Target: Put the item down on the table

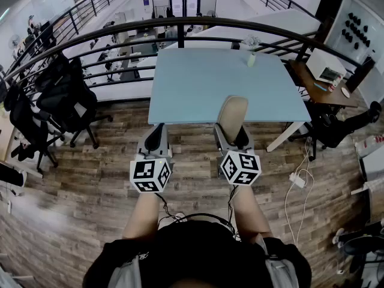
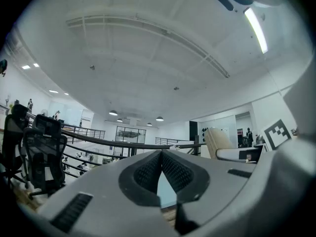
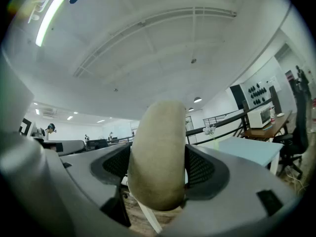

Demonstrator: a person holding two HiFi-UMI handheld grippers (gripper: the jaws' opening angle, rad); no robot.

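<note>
A beige, rounded oblong item (image 1: 233,114) stands upright between the jaws of my right gripper (image 1: 233,134), which is shut on it. In the right gripper view the item (image 3: 159,132) fills the gap between both dark pads of that gripper (image 3: 158,168). The gripper holds it in the air over the wooden floor, just at the near edge of the light blue table (image 1: 204,83). My left gripper (image 1: 157,132) hovers beside it, short of the table edge. Its jaws are shut, tips touching, with nothing between them (image 2: 161,154).
A small green object (image 1: 251,59) stands at the table's far right. A dark railing (image 1: 180,24) curves behind the table. Black office chairs (image 1: 66,98) stand at the left. A wooden desk (image 1: 315,80) and floor cables (image 1: 300,179) lie at the right.
</note>
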